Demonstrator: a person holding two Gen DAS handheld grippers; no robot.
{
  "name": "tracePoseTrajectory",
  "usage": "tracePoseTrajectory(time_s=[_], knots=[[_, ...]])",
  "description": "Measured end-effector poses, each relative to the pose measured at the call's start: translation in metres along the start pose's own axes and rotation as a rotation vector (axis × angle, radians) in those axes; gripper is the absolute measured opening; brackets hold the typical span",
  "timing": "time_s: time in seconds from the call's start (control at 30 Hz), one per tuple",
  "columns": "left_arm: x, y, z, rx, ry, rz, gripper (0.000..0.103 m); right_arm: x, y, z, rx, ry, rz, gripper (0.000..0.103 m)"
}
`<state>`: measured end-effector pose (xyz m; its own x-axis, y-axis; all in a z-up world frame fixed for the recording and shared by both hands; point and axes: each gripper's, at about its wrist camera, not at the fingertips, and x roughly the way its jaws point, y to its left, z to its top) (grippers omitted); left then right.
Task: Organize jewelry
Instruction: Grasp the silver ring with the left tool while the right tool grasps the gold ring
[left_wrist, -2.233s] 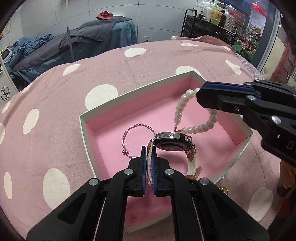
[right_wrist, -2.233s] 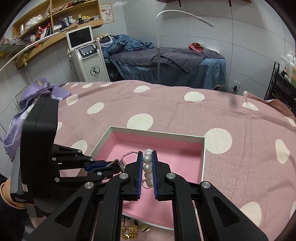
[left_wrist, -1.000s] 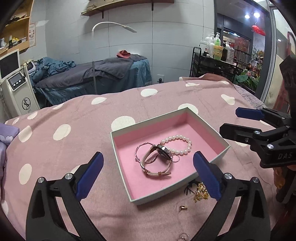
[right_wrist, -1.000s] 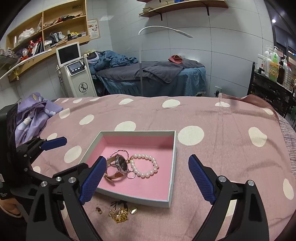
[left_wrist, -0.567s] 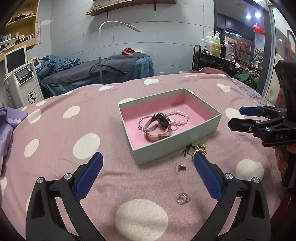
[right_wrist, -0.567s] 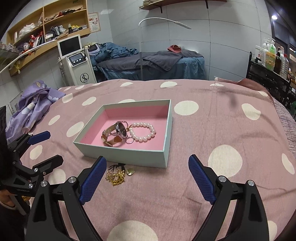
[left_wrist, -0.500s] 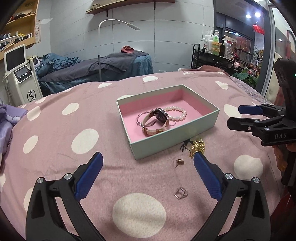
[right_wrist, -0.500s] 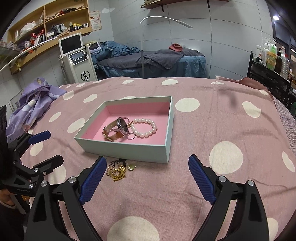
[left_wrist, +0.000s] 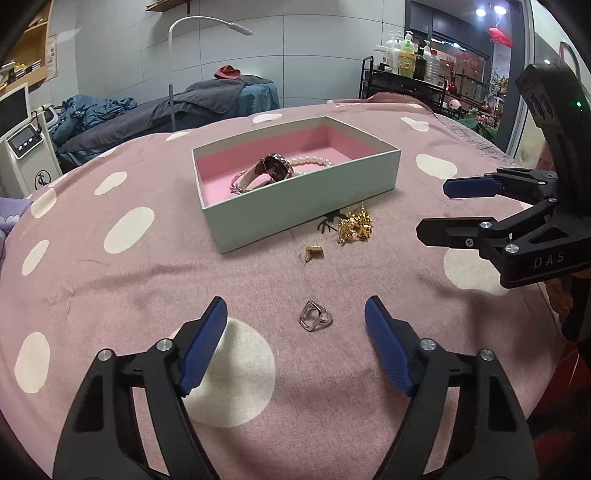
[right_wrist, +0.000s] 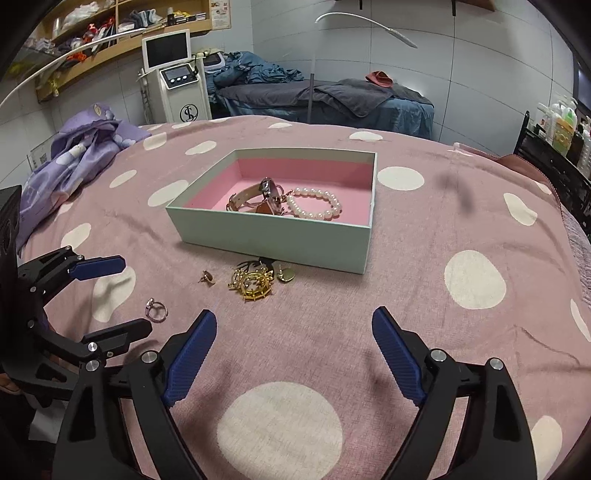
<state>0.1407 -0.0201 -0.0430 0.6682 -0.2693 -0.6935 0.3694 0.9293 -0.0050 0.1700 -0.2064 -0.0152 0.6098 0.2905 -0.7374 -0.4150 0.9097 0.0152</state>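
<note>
A pale green box (left_wrist: 306, 206) with a pink lining holds a watch (left_wrist: 275, 170), a thin bangle and a pearl bracelet (right_wrist: 314, 205). In front of the box lie a gold brooch cluster (left_wrist: 354, 225), a small gold earring (left_wrist: 314, 252) and a silver ring (left_wrist: 314, 316). My left gripper (left_wrist: 295, 325) is open, low over the cloth, with the ring between its fingers. My right gripper (right_wrist: 293, 332) is open and empty, near the gold cluster (right_wrist: 253, 282); it also shows at the right of the left wrist view (left_wrist: 439, 206).
The bed carries a pink cloth (right_wrist: 424, 295) with white dots. A purple garment (right_wrist: 74, 155) lies at its far left. A white machine (right_wrist: 177, 88), a treatment bed (right_wrist: 325, 99) and a bottle rack (left_wrist: 406, 74) stand behind.
Both grippers let go of the watch and the pearls in the box, opened wide and drew back. The left gripper has since dropped low towards the silver ring.
</note>
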Motion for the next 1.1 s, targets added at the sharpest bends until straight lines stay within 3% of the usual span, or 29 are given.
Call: tracePoseTrajectory(time_s=[0.1, 0.23, 0.47, 0.7, 0.97, 1.1], knots=[[0.007, -0.001, 0.0, 0.01, 0.015, -0.005, 0.065, 0.003, 0.004, -0.002, -0.021, 0.015, 0.007, 0.073], [0.016, 0.0, 0.0, 0.014, 0.038, -0.026, 0.042, 0.009, 0.01, -0.002, -0.058, 0.038, 0.012, 0.065], [0.018, -0.003, 0.001, 0.039, 0.037, -0.037, 0.026, 0.026, 0.014, 0.004, -0.094, 0.098, 0.054, 0.046], [0.017, 0.0, 0.0, 0.03, 0.037, -0.047, 0.021, 0.042, 0.017, 0.015, -0.097, 0.134, 0.09, 0.033], [0.016, 0.004, -0.002, 0.017, 0.033, -0.063, 0.021, 0.054, 0.022, 0.023, -0.113, 0.141, 0.091, 0.032], [0.015, 0.006, -0.003, -0.002, 0.03, -0.077, 0.021, 0.056, 0.024, 0.025, -0.118, 0.141, 0.092, 0.024]])
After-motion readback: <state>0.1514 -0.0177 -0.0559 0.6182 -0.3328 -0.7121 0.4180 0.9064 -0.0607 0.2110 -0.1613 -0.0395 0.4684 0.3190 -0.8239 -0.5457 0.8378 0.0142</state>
